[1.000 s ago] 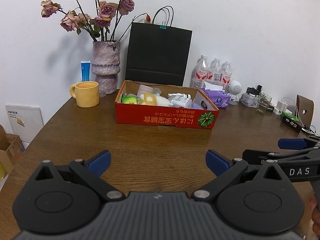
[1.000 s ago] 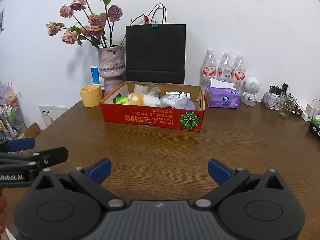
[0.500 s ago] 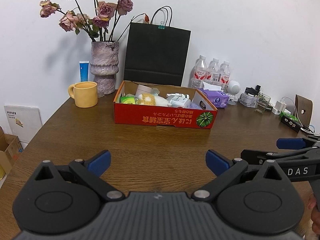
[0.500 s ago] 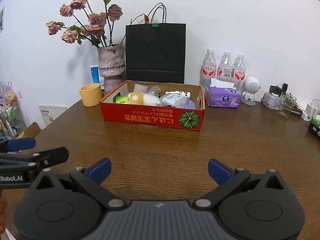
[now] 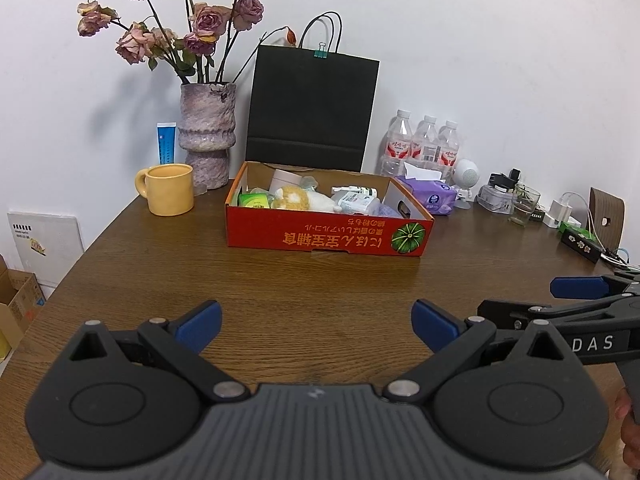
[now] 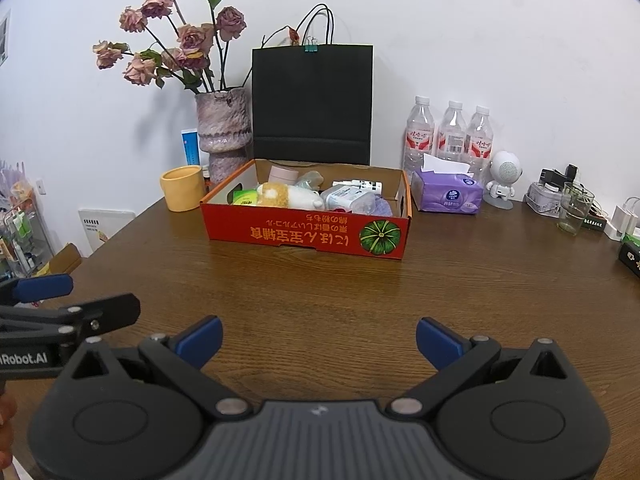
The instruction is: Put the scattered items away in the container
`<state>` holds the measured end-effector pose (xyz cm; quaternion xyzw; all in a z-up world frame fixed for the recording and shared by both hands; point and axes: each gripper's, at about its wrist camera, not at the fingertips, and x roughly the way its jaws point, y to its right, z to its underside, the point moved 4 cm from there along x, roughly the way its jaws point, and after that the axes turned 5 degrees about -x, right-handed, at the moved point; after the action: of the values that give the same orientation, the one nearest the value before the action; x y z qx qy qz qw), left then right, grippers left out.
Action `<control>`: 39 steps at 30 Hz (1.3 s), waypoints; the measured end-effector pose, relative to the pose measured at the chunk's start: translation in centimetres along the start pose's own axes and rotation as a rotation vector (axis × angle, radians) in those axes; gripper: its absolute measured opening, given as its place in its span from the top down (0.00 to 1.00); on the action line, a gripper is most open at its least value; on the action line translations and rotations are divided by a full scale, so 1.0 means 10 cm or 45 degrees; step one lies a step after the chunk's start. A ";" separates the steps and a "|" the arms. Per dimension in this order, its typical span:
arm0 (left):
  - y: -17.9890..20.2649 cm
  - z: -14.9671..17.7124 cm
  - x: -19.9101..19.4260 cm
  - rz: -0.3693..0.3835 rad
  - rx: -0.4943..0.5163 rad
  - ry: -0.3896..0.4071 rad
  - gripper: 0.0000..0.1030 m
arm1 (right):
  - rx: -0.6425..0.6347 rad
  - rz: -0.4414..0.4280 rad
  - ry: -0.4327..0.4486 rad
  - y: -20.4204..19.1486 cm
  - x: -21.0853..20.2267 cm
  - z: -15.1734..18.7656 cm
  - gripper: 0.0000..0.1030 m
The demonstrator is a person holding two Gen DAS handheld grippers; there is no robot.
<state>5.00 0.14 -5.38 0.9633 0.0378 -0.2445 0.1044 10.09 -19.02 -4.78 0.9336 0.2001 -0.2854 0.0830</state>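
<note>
Left wrist view: my left gripper has its fingers spread wide, holding nothing, above the wooden table; the red cardboard box sits ahead, filled with small items; my right gripper shows at right. Right wrist view: my right gripper is likewise spread and empty; the box lies ahead, beside the purple tissue pack.

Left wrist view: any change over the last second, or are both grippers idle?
Almost nothing. The left gripper drifted very slightly, so the red cardboard box sits a touch lower in its view. Nothing was gripped or released. The right gripper kept its place; both stay open and empty above the brown wooden table, the box still full.
</note>
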 end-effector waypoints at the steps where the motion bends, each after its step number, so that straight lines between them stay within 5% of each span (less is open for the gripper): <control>1: 0.00 0.00 0.00 0.000 0.001 0.000 0.00 | 0.000 0.000 0.000 0.00 0.00 0.00 0.00; 39: 0.04 -0.04 -0.07 0.010 0.004 0.011 0.00 | -0.004 0.011 0.036 -0.01 -0.09 -0.06 0.00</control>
<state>4.63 -0.23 -4.67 0.9646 0.0340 -0.2400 0.1039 9.66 -19.05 -3.81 0.9383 0.1977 -0.2714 0.0828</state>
